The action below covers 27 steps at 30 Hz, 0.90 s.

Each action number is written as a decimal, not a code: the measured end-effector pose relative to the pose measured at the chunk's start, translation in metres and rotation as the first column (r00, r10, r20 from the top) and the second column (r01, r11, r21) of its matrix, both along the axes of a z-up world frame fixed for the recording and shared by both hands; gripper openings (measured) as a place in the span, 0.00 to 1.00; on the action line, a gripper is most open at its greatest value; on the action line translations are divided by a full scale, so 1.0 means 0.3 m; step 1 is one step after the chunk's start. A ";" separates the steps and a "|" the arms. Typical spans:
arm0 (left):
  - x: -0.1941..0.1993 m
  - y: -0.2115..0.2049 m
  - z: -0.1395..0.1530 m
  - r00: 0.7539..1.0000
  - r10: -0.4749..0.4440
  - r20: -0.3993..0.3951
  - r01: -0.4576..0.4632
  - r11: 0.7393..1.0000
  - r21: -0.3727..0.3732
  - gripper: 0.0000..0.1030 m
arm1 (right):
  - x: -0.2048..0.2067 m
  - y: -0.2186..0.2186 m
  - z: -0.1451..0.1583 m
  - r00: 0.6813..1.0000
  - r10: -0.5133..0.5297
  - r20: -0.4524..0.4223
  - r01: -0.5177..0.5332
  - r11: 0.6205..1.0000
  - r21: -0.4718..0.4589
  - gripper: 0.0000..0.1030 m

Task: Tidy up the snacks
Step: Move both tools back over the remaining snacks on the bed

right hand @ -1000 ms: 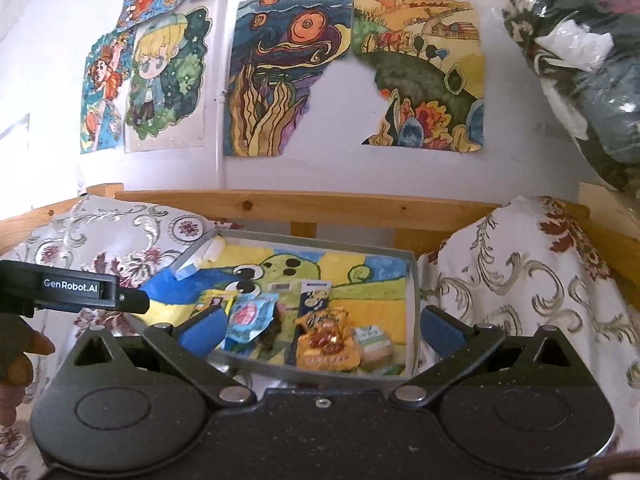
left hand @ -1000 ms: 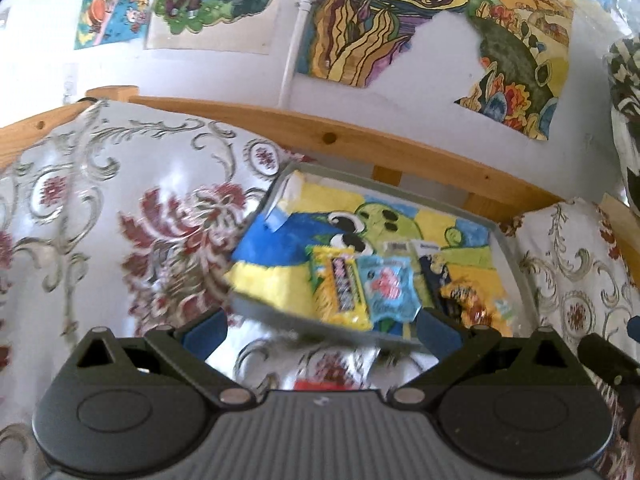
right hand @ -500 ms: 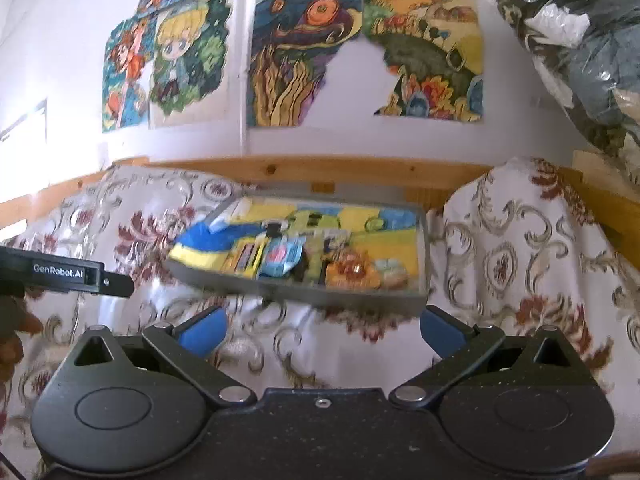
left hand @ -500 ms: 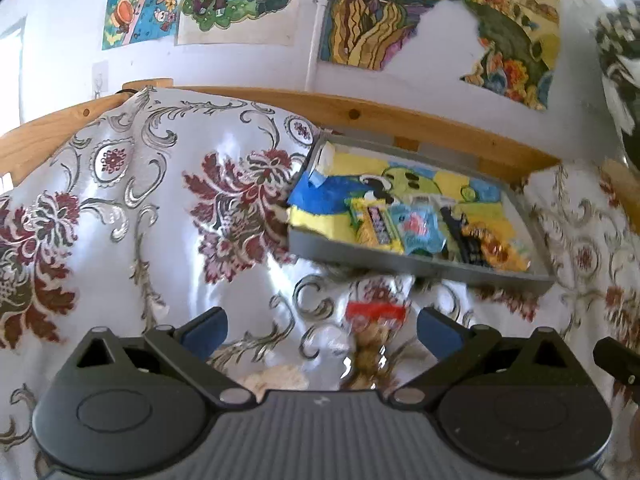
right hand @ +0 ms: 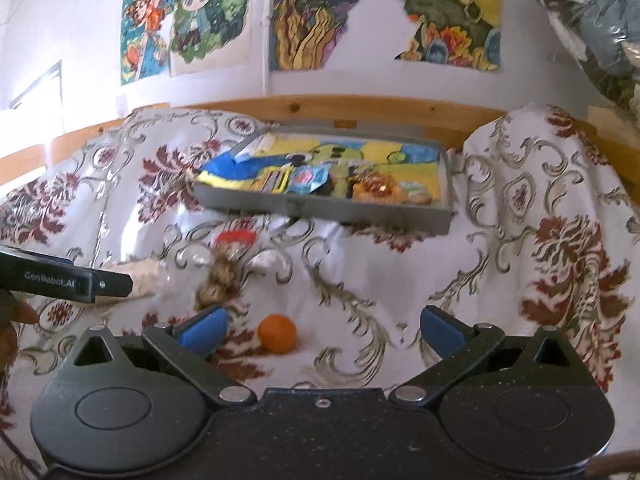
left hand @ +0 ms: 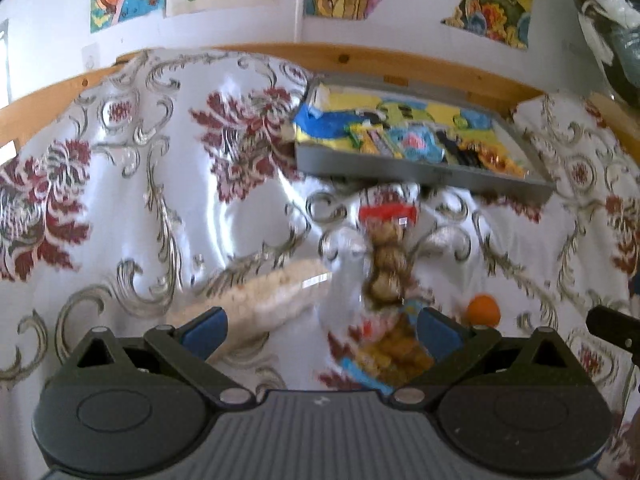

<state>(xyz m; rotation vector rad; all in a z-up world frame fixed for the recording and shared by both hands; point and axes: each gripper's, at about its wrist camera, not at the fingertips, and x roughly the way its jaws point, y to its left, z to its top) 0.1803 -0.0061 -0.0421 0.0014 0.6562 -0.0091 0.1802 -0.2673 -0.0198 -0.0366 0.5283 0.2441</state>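
A grey tray (left hand: 420, 166) (right hand: 320, 202) with a colourful lining sits at the back of the floral cloth and holds several snack packets. Loose on the cloth nearer me lie a clear red-topped pack of walnuts (left hand: 386, 252) (right hand: 224, 270), a pale rice-cracker pack (left hand: 264, 292) (right hand: 140, 276), a small orange (left hand: 484, 310) (right hand: 277, 334) and a pack of golden snacks (left hand: 400, 350). My left gripper (left hand: 320, 328) is open and empty just above the loose snacks. My right gripper (right hand: 320, 330) is open and empty, with the orange between its blue fingers (right hand: 204, 330).
A floral cloth (left hand: 160, 200) (right hand: 540, 240) covers the surface, bunched up at the right. A wooden rail (right hand: 360, 110) and a wall with drawings run behind the tray. The left gripper's body (right hand: 68, 280) shows at the right wrist view's left edge.
Both grippers have pulled back and down from the tray. The loose snacks on the cloth in front of the tray have come into view. Both stay open.
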 end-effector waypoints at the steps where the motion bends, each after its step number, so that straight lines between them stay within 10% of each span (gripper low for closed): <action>1: -0.003 0.000 -0.009 1.000 -0.006 -0.012 0.006 1.000 -0.001 1.00 | -0.002 0.005 -0.005 1.000 0.008 -0.006 -0.008 1.000 -0.003 0.99; 27: 0.068 -0.074 -0.101 0.968 -0.231 -0.093 0.238 0.969 0.070 1.00 | 0.092 0.025 -0.125 0.985 0.048 -0.168 -0.052 0.998 -0.019 0.99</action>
